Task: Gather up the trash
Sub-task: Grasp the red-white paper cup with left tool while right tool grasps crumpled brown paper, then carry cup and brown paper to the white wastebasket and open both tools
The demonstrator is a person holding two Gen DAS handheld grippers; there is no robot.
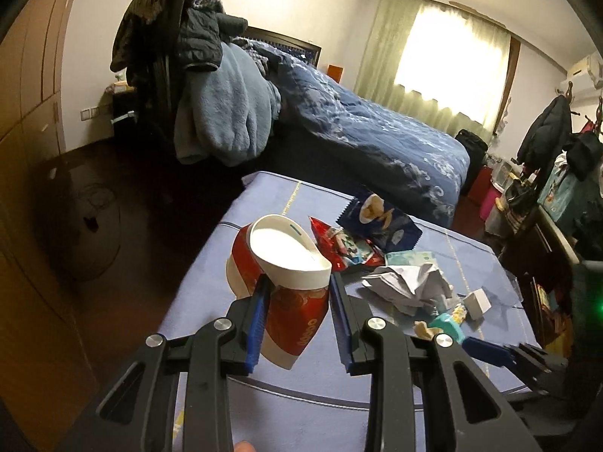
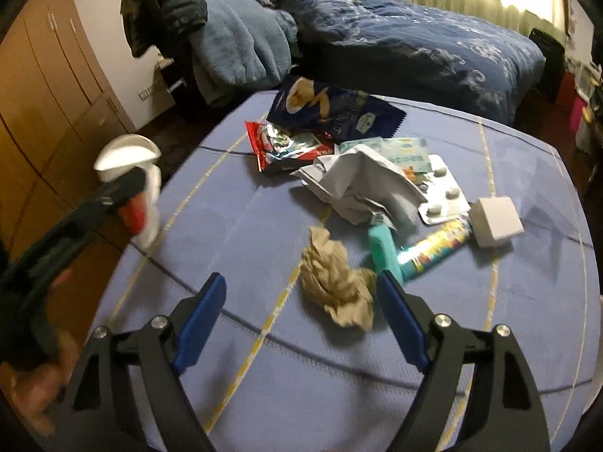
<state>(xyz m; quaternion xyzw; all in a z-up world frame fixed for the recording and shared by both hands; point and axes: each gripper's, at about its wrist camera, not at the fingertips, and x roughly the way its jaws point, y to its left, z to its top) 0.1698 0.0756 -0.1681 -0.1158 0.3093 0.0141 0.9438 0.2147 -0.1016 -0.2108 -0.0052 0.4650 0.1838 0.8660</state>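
The left gripper (image 1: 299, 301) was closed on a red and white paper cup (image 1: 280, 263), its blue fingers (image 1: 260, 320) pressing the cup's sides below the white rim; the cup was tilted and lifted clear of the table (image 1: 211, 263), above its left edge. The right gripper (image 2: 301, 309) stood wide open and held nothing, low over the near part of the table, with a crumpled brown tissue (image 2: 337, 282) lying between its fingertips and just beyond them.

Past the tissue, a teal tube (image 2: 384, 252) lay touching a colourful shiny wrapper (image 2: 437, 248), and a small white box (image 2: 495, 222) sat beside that, toward the right edge. A crumpled white paper (image 2: 358, 184) occupied the middle, partly covering a pill blister pack (image 2: 444, 192). Toward the far edge lay a red snack packet (image 2: 286, 147) and a dark blue chip bag (image 2: 331, 109), overlapping. Beyond the table was a bed (image 2: 414, 45) under a blue quilt.
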